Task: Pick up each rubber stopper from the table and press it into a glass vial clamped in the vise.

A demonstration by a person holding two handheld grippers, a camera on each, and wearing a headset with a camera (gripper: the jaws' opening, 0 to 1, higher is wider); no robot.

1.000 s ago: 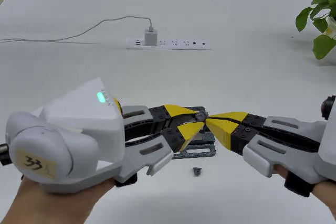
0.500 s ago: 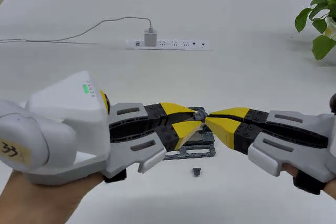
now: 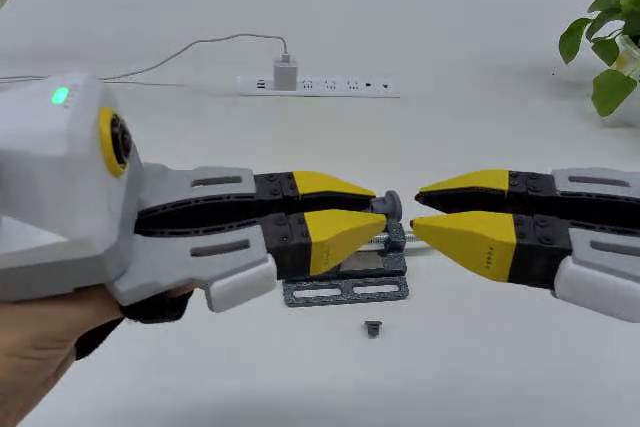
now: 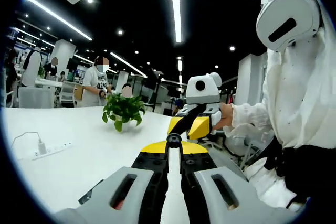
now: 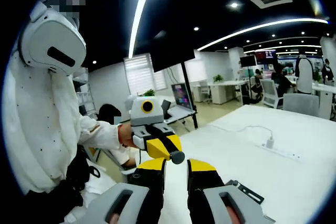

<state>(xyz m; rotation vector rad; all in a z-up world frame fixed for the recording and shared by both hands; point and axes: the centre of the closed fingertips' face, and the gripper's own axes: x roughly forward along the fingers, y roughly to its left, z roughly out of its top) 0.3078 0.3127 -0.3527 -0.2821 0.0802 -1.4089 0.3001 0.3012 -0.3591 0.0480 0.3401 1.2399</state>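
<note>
Above the vise (image 3: 345, 292), we hold a grey rubber stopper (image 3: 390, 205) in the air, with the left gripper (image 3: 380, 205) clenched on it at the very tips of its yellow jaws. The right gripper (image 3: 416, 207) faces it just beside, jaws a little parted with nothing between them; we cannot tell whether it touches the stopper. A second, smaller-looking stopper (image 3: 373, 328) sits on the white table (image 3: 470, 367), near the vise on our side. We cannot make out the glass vial, since the left jaws cover much of the vise. We judge the stopper to be light, soft and grippy. It will squash under a hard pinch and could twist or pop out when held so near the tips. We would grip it across the wider head, leaving the plug end free to enter the vial mouth. The glass is the fragile part, so the push should run straight along the vial's axis, with no sideways lean.
</note>
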